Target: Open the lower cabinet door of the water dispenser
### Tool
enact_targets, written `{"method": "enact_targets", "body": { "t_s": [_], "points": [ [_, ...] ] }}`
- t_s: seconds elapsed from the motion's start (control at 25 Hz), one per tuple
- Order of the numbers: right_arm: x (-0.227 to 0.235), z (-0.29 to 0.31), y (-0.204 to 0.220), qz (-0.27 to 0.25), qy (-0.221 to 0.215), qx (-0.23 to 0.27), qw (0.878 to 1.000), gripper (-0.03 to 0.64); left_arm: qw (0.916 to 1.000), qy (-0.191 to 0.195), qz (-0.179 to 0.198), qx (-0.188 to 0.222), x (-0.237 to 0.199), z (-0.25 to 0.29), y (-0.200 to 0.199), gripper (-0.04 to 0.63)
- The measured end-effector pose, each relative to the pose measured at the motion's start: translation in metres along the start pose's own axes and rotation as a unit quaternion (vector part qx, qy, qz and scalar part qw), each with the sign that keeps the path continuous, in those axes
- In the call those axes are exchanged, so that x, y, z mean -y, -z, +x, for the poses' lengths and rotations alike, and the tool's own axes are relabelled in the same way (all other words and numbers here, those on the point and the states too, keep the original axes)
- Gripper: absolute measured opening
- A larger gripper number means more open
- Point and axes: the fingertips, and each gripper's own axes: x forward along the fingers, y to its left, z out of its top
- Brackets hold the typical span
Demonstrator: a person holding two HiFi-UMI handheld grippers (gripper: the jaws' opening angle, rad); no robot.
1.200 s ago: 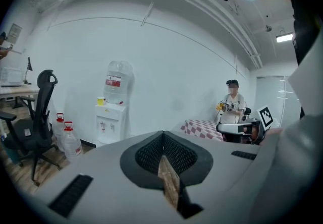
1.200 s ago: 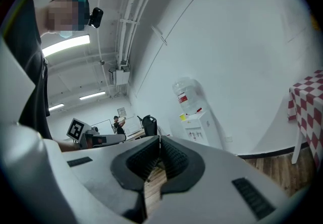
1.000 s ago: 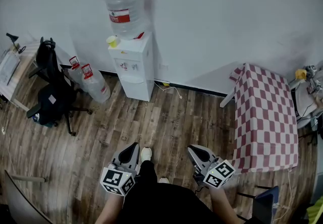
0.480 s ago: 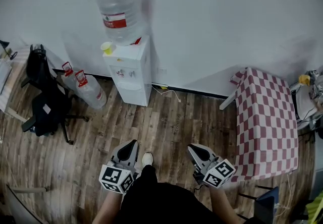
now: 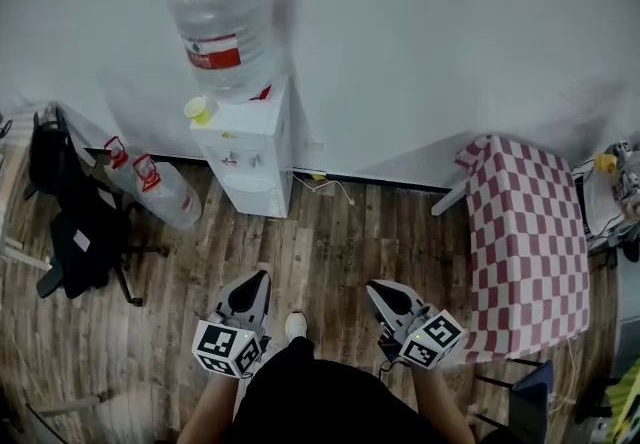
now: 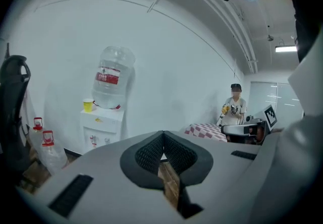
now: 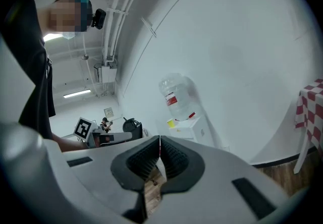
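A white water dispenser (image 5: pixel 248 154) stands against the far wall with a big clear bottle (image 5: pixel 222 22) on top and a yellow cup (image 5: pixel 198 110) beside it. Its lower cabinet door (image 5: pixel 254 194) is closed. The dispenser (image 6: pixel 101 128) also shows in the left gripper view and, further off, the dispenser (image 7: pixel 194 128) shows in the right gripper view. My left gripper (image 5: pixel 260 278) and right gripper (image 5: pixel 372 287) are both shut and hold nothing. They hang over the wooden floor, well short of the dispenser.
Two spare water bottles (image 5: pixel 150 187) lean by the wall left of the dispenser. A black office chair (image 5: pixel 75 222) stands further left. A table with a red checked cloth (image 5: pixel 520 232) is at the right. A person (image 6: pixel 234 112) stands far off in the left gripper view.
The dispenser has grown larger and shifted left in the head view as I walk toward it. Both grippers stay shut and keep their place in the frame.
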Motion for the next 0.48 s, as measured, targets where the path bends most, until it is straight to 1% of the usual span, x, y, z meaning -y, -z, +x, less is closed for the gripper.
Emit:
{"method": "enact_targets", "body": {
  "t_s": [0.28,0.48],
  "points": [
    [0.012,0.041,-0.008,-0.005,0.032,-0.003,0.999,0.023,0.9993,0.038,-0.001,-0.007,-0.041,0.030,-0.010,0.014],
    [0.015,0.055,-0.013,-0.005,0.049,-0.006,0.999,0.023,0.9990,0.043,-0.005,-0.010,-0.067,0.046,-0.011,0.014]
  ]
}}
